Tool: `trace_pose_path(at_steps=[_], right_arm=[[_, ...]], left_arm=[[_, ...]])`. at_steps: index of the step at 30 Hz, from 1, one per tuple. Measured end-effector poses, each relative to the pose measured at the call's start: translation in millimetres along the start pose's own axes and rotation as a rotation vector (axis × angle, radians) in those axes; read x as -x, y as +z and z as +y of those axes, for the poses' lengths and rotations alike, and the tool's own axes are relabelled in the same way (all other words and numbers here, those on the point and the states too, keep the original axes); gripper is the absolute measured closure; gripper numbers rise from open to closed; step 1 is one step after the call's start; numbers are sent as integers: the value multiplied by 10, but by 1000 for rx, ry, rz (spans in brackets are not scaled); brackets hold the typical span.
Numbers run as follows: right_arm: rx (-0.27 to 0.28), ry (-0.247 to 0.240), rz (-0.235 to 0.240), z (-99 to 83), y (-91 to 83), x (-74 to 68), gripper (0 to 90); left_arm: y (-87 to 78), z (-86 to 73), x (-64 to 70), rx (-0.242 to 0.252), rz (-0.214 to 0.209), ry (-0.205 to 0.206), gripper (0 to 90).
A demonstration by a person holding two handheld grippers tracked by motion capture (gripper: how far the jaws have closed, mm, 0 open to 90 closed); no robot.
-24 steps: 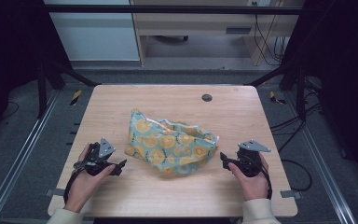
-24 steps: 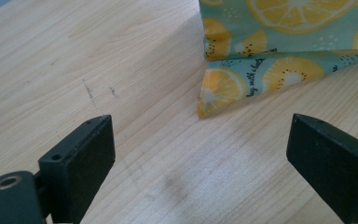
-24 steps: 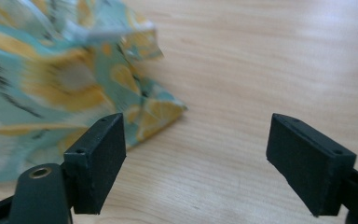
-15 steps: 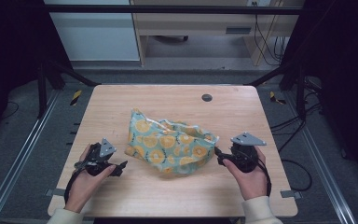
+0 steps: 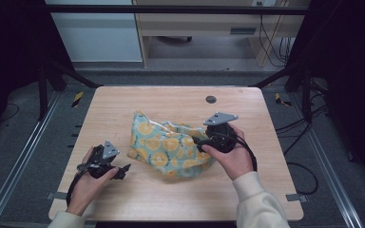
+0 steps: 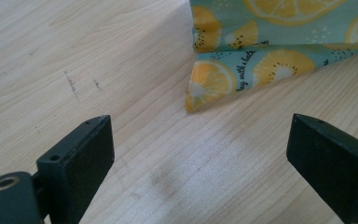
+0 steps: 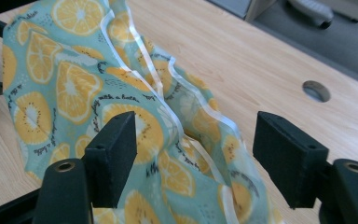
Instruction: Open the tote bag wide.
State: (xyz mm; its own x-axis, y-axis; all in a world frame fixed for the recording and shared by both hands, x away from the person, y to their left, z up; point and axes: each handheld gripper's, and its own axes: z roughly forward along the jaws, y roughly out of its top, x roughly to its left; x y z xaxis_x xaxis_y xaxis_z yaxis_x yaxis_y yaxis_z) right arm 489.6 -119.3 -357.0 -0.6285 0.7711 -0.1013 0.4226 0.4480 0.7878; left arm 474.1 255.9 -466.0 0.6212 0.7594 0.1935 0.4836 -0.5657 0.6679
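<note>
A crumpled teal cloth (image 5: 168,147) printed with orange slices lies in the middle of the wooden table (image 5: 171,102). My right gripper (image 5: 198,143) hangs over the cloth's right side, open. In the right gripper view (image 7: 195,140) its jaws straddle a raised fold with a white hem (image 7: 158,98), not closed on it. My left gripper (image 5: 122,171) rests low near the table's front left, open and pointing at the cloth. In the left gripper view (image 6: 200,140) a cloth corner (image 6: 214,79) lies just beyond the jaws, apart from them.
A round cable hole (image 5: 211,99) sits in the table's far side, also in the right gripper view as a cable hole (image 7: 316,90). Dark frame posts and rails (image 5: 19,156) flank the table. A light cabinet (image 5: 95,33) stands beyond the far edge.
My right gripper has moved left and forward from the table's right front onto the cloth's right side. The left gripper has barely shifted.
</note>
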Motion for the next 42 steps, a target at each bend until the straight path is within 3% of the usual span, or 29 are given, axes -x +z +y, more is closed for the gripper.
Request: trace_pose_path(at_steps=[5,6,7,8,10,12,13,16,17,21,22,23,25,31,35,42], right_arm=[[-55,-2,71,-9,173,-58,309],[-64,-1,84,-27,190,-85,373],[-72,-20,107,-58,210,-124,560],[-72,-20,107,-58,210,-124,560],[-70,-36,141,-74,200,-180,773],[-46,-31,156,-56,167,-191,846],[-46,-31,156,-56,167,-191,846],[26,-29,184,-5,44,-224,888],[70,-45,209,0,-52,-294,892],[115,-74,256,-101,-165,-509,892],[115,-74,256,-101,-165,-509,892],[131,-84,280,-181,-207,-628,892],[132,-96,294,-225,-219,-687,892],[95,-135,326,-476,-206,-923,885],[55,-129,363,-651,-115,-976,878],[42,-107,363,-785,-22,-979,871]], left_arm=[[-17,12,10,5,-21,-20,71],[-20,9,11,6,-26,-22,71],[-24,5,13,3,-29,-23,71],[-30,0,10,1,-29,-23,71],[-48,-11,-6,0,-44,-36,79],[-57,-12,-20,-3,-63,-55,86],[-65,-4,-28,-2,-73,-56,86],[-122,57,-55,-18,-82,-42,102],[-155,88,-62,-14,-86,-37,110],[-266,210,-109,8,-73,-24,126],[-294,238,-118,15,-75,-29,126],[-324,262,-126,24,-72,-30,126],[-376,307,-127,29,-70,-25,126],[-459,440,-94,-17,-51,31,129],[-464,542,-120,-29,-61,39,140],[-507,816,-112,-31,-39,87,179]])
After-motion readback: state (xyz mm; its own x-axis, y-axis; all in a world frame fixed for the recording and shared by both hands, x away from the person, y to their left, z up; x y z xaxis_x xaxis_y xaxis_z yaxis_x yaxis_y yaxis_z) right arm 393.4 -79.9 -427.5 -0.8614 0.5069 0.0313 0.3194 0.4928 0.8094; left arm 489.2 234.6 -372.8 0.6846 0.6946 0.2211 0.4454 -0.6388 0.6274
